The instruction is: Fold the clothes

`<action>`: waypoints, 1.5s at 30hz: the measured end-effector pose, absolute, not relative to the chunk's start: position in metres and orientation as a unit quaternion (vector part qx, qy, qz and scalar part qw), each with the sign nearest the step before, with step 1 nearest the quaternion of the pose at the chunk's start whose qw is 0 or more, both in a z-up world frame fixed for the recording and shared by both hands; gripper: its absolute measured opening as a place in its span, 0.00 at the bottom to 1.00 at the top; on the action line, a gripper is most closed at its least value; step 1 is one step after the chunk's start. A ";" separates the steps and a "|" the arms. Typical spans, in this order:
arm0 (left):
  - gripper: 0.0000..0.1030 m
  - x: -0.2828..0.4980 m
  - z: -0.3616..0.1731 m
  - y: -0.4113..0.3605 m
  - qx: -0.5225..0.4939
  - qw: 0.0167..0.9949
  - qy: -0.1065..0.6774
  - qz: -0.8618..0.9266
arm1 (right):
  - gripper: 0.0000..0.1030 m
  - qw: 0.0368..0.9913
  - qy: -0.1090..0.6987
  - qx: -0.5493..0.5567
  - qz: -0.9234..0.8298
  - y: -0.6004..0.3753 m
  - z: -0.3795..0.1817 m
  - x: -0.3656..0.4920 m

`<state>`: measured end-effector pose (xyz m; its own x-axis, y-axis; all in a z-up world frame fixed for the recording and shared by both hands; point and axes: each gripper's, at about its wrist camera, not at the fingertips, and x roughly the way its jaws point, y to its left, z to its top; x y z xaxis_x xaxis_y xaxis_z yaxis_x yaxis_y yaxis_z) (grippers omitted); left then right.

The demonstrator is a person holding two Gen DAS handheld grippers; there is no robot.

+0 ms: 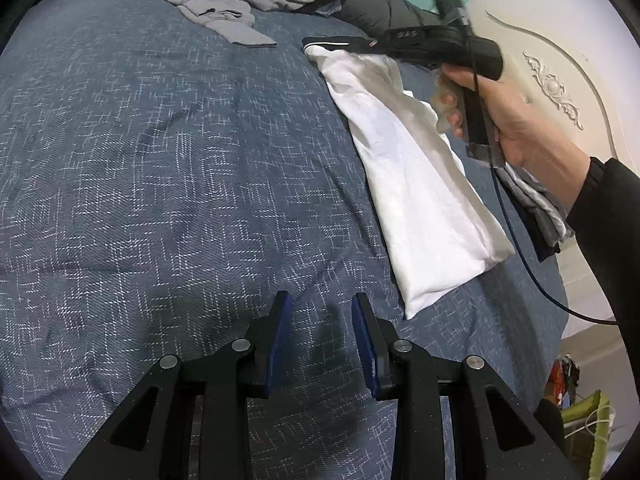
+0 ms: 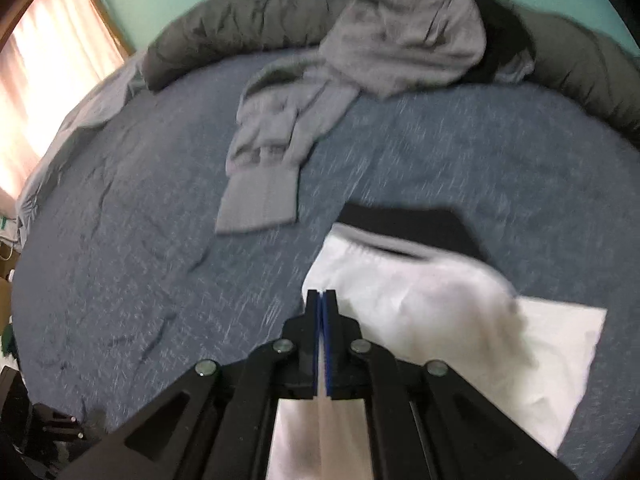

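Here the white garment [image 1: 416,184] lies on the blue bedspread [image 1: 160,160] as a long narrow strip, its dark-trimmed end toward the far side of the bed. The right gripper [image 2: 325,296] has its jaws pressed together on white cloth: fabric shows between the blue pads and runs back under the tool. From the left wrist view the right hand [image 1: 516,120] holds that tool above the strip's far half, and the picture is blurred, so I judge a fold of this garment to be in hand, with an edge or layer being carried. Which way it is being carried I cannot tell.

The left gripper [image 1: 322,340] stands with its jaws apart and nothing between them, low over bare bedspread. The strip's near corner lies just to the right of it, near but not touching.

If the fold goes on, the next move calls for laying the held cloth flat and square on the rest before the right jaws let go, with the left tool free to pin the near end.

A grey top [image 2: 312,120] lies crumpled at the far side, well apart from both tools. Folded pieces [image 1: 540,216] sit stacked beyond the white strip, by the right wrist.
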<state>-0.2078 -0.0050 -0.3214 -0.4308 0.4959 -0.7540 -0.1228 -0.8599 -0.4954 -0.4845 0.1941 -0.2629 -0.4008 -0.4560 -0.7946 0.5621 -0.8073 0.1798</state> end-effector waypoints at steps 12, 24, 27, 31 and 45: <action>0.33 -0.211 -0.321 0.008 -0.496 0.216 -0.225 0.810 | 0.41 0.229 0.023 0.445 -0.866 0.289 -0.239 -0.504; 0.34 -0.224 -0.327 0.047 -0.496 0.247 -0.239 0.798 | 0.38 0.249 0.087 0.486 -0.833 0.292 -0.288 -0.496; 0.34 -0.226 -0.333 0.051 -0.495 0.254 -0.250 0.793 | 0.10 0.256 0.105 0.482 -0.831 0.288 -0.291 -0.495; 0.23 -0.228 -0.338 0.056 -0.497 0.265 -0.253 0.787 | 0.03 0.250 0.114 0.469 -0.839 0.286 -0.286 -0.495; 0.05 -0.225 -0.348 0.059 -0.498 0.277 -0.247 0.784 | 0.02 0.140 0.121 0.482 -0.857 0.301 -0.290 -0.522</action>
